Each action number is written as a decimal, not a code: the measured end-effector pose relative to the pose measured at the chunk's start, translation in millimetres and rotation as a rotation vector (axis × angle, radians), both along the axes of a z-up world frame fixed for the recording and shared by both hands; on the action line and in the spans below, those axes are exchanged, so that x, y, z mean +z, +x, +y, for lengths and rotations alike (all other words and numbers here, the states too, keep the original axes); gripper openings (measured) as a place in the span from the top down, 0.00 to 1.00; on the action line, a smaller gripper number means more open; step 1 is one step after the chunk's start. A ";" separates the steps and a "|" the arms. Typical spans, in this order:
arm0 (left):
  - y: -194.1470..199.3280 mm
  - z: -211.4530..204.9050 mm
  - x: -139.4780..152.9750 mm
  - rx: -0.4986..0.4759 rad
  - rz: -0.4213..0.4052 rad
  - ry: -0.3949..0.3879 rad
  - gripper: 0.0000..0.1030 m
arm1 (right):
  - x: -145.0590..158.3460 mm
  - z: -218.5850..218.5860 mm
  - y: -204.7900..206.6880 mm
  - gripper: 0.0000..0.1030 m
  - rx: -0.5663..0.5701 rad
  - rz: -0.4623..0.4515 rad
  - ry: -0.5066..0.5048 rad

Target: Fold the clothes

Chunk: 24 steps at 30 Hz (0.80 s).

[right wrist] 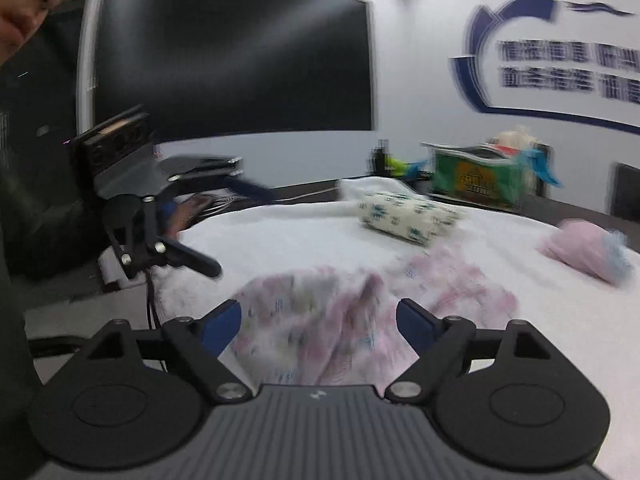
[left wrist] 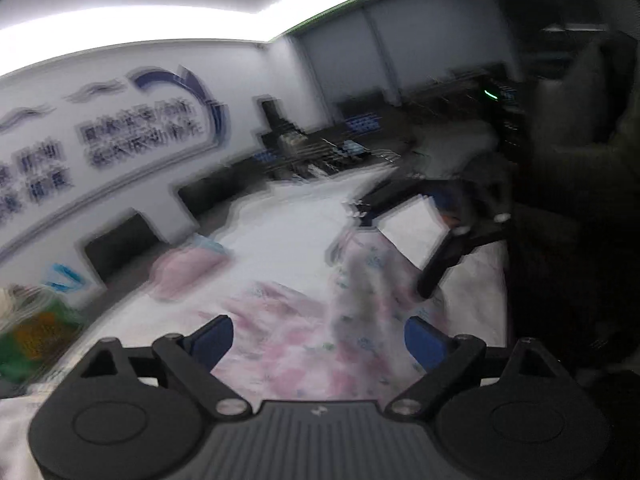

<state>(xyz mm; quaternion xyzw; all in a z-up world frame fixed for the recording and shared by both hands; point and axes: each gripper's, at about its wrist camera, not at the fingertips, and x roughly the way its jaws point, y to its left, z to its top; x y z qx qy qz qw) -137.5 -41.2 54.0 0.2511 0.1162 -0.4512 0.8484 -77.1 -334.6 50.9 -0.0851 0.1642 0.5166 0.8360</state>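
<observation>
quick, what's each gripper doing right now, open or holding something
Left gripper: open, holding nothing, above the pink patterned garment.
Right gripper: open, holding nothing, above the same garment.

The left claw [left wrist: 319, 338] stands with its blue-padded fingers [left wrist: 212, 340] spread wide apart, nothing between them. The right claw [right wrist: 319, 326] is likewise spread wide, its blue pads [right wrist: 416, 326] apart and gripping nothing. Seen from the left wrist view, the right claw sits ahead and to the right, blurred, a dark sleeve [left wrist: 580, 184] behind it.
</observation>
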 end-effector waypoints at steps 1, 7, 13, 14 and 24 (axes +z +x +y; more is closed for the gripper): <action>8.3 -3.7 -5.0 -0.026 0.029 0.019 0.11 | -1.0 9.4 8.0 0.17 0.036 -0.010 -0.030; 20.3 -6.9 -22.3 -0.177 0.090 0.005 0.15 | -8.7 40.4 25.7 0.89 0.169 0.020 -0.160; -1.0 -21.3 -22.6 -0.308 0.049 -0.011 0.59 | 3.7 10.4 1.8 0.93 0.272 0.061 0.041; -0.5 -23.9 -24.2 -0.314 0.082 -0.009 0.73 | 4.2 8.2 -1.8 0.93 0.295 0.072 0.059; 28.8 -21.3 -23.8 -0.242 0.453 -0.171 0.89 | 3.6 -9.7 1.6 0.44 0.217 0.077 0.097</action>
